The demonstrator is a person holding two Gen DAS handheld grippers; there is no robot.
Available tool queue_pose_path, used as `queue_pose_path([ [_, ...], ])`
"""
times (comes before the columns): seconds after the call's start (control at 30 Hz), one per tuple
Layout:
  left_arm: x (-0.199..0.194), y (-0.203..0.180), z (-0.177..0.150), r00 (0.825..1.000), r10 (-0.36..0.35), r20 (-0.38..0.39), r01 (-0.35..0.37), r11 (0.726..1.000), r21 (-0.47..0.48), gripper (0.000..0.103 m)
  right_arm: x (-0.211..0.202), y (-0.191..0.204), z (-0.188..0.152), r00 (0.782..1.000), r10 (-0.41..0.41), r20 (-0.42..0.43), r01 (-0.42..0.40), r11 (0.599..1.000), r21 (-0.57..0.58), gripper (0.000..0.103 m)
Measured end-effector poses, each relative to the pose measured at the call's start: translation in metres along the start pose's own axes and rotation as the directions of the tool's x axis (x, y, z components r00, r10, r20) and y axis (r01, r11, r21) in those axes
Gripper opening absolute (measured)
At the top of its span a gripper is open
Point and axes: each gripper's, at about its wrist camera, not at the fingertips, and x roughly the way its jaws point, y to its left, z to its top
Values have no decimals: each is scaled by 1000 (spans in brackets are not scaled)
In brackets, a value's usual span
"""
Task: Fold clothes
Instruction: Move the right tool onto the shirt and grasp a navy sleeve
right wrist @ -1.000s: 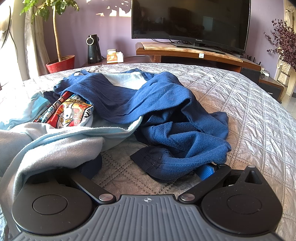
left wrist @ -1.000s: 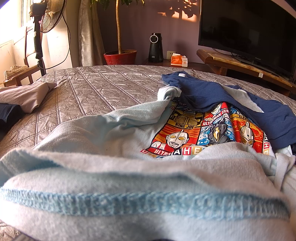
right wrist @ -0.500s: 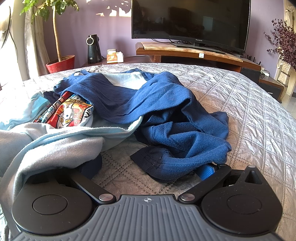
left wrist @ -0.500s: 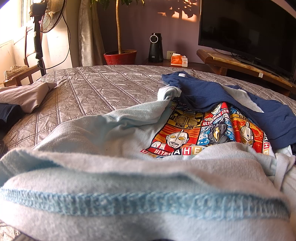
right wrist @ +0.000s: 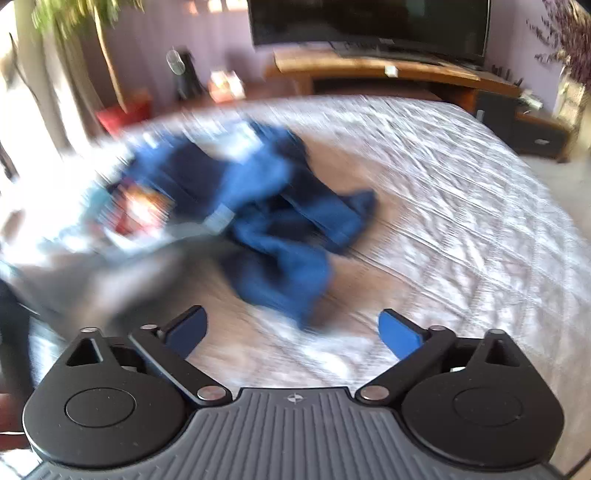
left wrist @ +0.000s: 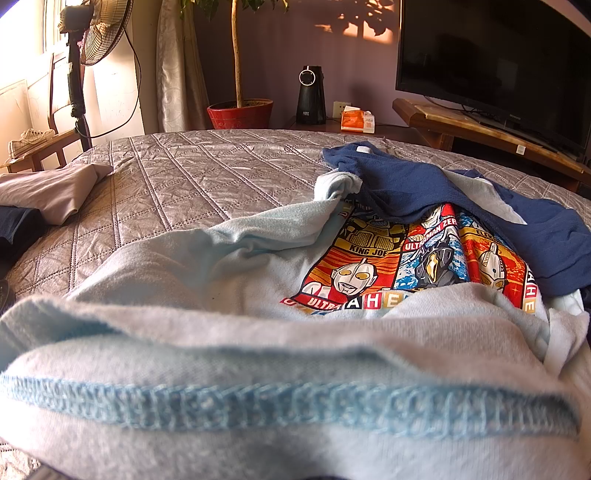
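A light blue shirt [left wrist: 207, 280] with a bright cartoon print lies crumpled on the quilted bed [left wrist: 192, 177], and its stitched hem fills the bottom of the left wrist view and hides my left gripper. A dark blue garment [left wrist: 424, 184] lies over the shirt's far side. In the blurred right wrist view the dark blue garment [right wrist: 280, 229] lies ahead of my right gripper [right wrist: 293, 330]. That gripper is open and empty above the bed, and its blue pads [right wrist: 400, 332] stand wide apart.
A folded beige garment [left wrist: 51, 192] and a dark one [left wrist: 14, 225] lie at the bed's left edge. Beyond the bed stand a fan [left wrist: 96, 33], a red plant pot [left wrist: 240, 112], a black speaker [left wrist: 312, 96], and a TV [left wrist: 495, 55] on a wooden stand.
My right gripper has lifted up and back off the bed, and its fingers are now clear of the garments that lay over them. The left wrist view is unchanged.
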Motion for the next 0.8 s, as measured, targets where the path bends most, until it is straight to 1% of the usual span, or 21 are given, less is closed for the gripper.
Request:
queue_pose_path([
  [0.03, 0, 0, 0, 1000, 0, 0, 0, 1000, -1, 103, -12, 7, 0, 997, 8, 72, -6, 1000, -21, 100],
  [0.07, 1, 0, 0, 1000, 1, 0, -1, 1000, -2, 103, -20, 12, -3, 989, 30, 147, -25, 999, -35, 103],
  [0.1, 1, -1, 0, 1000, 2, 0, -2, 1000, -2, 103, -28, 17, -5, 973, 59, 221, -50, 998, -47, 103],
  [0.13, 1, -1, 0, 1000, 2, -1, -2, 1000, -3, 103, -28, 19, -7, 960, 86, 268, -78, 996, -43, 103],
  [0.17, 1, -1, 1, 1000, 2, -3, -2, 1000, -5, 103, -20, 19, -6, 964, 97, 247, -95, 995, -20, 103],
  [0.2, 1, -1, 2, 1000, -3, -17, 3, 1000, -2, 103, -8, 19, 2, 981, 110, 159, -112, 994, 9, 103],
  [0.23, 1, 1, 4, 999, -14, -42, 14, 1000, 4, 102, 5, 19, 9, 989, 130, 67, -133, 990, 43, 103],
  [0.27, 2, 2, 7, 998, -25, -64, 25, 1000, 7, 102, 14, 19, 13, 991, 137, 9, -137, 988, 75, 102],
  [0.3, 2, 4, 9, 996, -39, -77, 40, 999, 19, 102, 18, 21, 14, 992, 130, -1, -129, 987, 93, 102],
  [0.33, 3, 7, 10, 995, -55, -84, 58, 997, 42, 102, 17, 24, 13, 993, 119, 12, -120, 989, 86, 102],
  [0.37, 3, 9, 11, 993, -70, -91, 77, 995, 65, 102, 19, 32, 11, 993, 120, 1, -120, 992, 39, 102],
  [0.4, 3, 15, 13, 991, -91, -103, 97, 993, 60, 100, 21, 40, 8, 992, 123, -21, -124, 992, -19, 102],
  [0.43, 2, 23, 15, 986, -115, -117, 119, 992, 28, 100, 24, 48, 6, 991, 126, -43, -129, 989, -77, 102],
  [0.47, 0, 32, 17, 981, -136, -135, 137, 991, -4, 100, 30, 57, 3, 985, 138, -99, -151, 980, -132, 100],
  [0.5, -1, 40, 20, 977, -140, -162, 138, 990, -24, 100, 35, 65, -2, 979, 149, -143, -172, 970, -173, 98],
  [0.53, -1, 47, 24, 973, -131, -191, 126, 991, -34, 100, 40, 69, -6, 974, 151, -167, -182, 965, -187, 94],
  [0.6, -6, 63, 30, 966, -137, -218, 128, 990, -55, 100, 48, 76, -14, 966, 152, -207, -194, 961, -198, 81],
  [0.63, -11, 71, 32, 963, -147, -224, 136, 989, -63, 100, 52, 77, -16, 962, 160, -220, -201, 964, -175, 76],
  [0.7, -24, 80, 37, 962, -155, -224, 148, 988, -47, 100, 55, 78, -17, 959, 190, -208, -222, 965, -142, 78],
  [0.73, -31, 83, 38, 964, -152, -220, 149, 988, -31, 101, 56, 81, -18, 958, 192, -211, -227, 961, -156, 75],
  [0.8, -48, 88, 37, 967, -143, -209, 147, 989, 8, 101, 52, 94, -22, 956, 186, -227, -245, 933, -265, 52],
])
